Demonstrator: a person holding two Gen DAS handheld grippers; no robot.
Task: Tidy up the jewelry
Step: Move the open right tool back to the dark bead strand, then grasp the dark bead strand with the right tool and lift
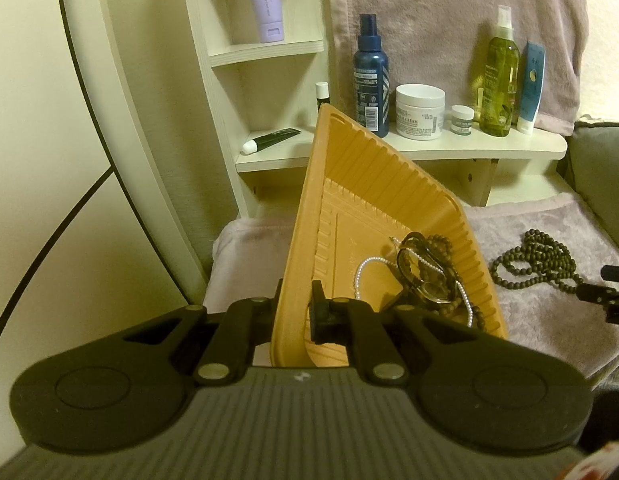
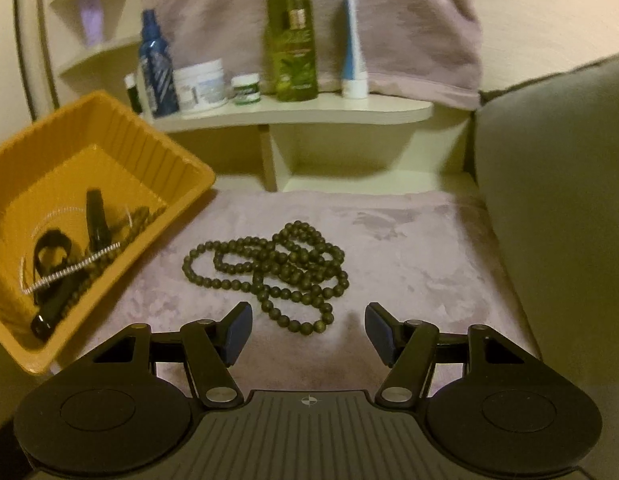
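Note:
My left gripper [image 1: 297,304] is shut on the near rim of an orange ribbed tray [image 1: 369,168], which it holds tilted up on its left side. Inside the tray lie a pearl strand [image 1: 365,270], a black watch [image 1: 423,268] and a dark bead bracelet [image 1: 461,304], slid toward the low right wall. The same tray [image 2: 121,128] shows at the left of the right wrist view. A long dark bead necklace [image 2: 281,270] lies coiled on the pinkish cloth [image 2: 409,248]. My right gripper [image 2: 309,330] stands open just short of it, nothing between its fingers.
A cream shelf [image 2: 309,114] at the back carries a blue spray bottle [image 1: 371,76], a white cream jar [image 1: 420,110], a small jar [image 1: 462,120], a green bottle [image 2: 291,36] and a blue tube [image 2: 353,40]. A grey cushion [image 2: 557,184] borders the right side.

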